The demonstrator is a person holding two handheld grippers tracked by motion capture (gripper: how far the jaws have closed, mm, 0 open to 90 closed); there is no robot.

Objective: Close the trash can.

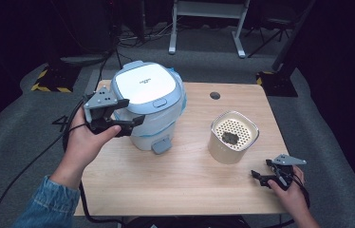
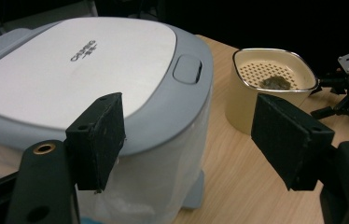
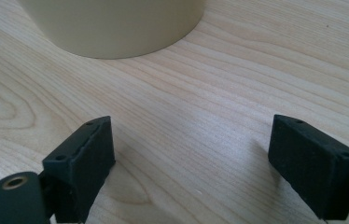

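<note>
Left hand-held gripper (image 1: 127,113) sits at the 9 o'clock side of the lidded bin (image 1: 148,104), jaws spread wide with nothing between them; in the left gripper view the pads (image 2: 99,140) stand clear of the lid edge, no contact visible. Right hand-held gripper (image 1: 266,172) rests low near the counter (image 1: 180,185) front-right corner, jaws also spread and empty, at about 5 o'clock from the beige strainer cup (image 1: 232,137).

Bin stands upright on the back-left part of the counter, white lid closed, latch button (image 2: 187,69) toward the cup, clear liner bag (image 2: 163,163) hanging down over the body. Cup is well apart from it at 3 o'clock, perforated insert on top with a dark clump (image 1: 230,137) in it.

Handling guess: bin is hard, smooth plastic, probably light if empty, slippery on the lid and where the bag covers it. Body looks too wide for these jaws; best hold looks like the lid rim or the front pedal tab (image 1: 161,146). Bag film is soft and will slide, avoid pinching it. Cup is stiff with a thin rim, easy to pinch at the wall, tip risk if the insert is loose.
</note>
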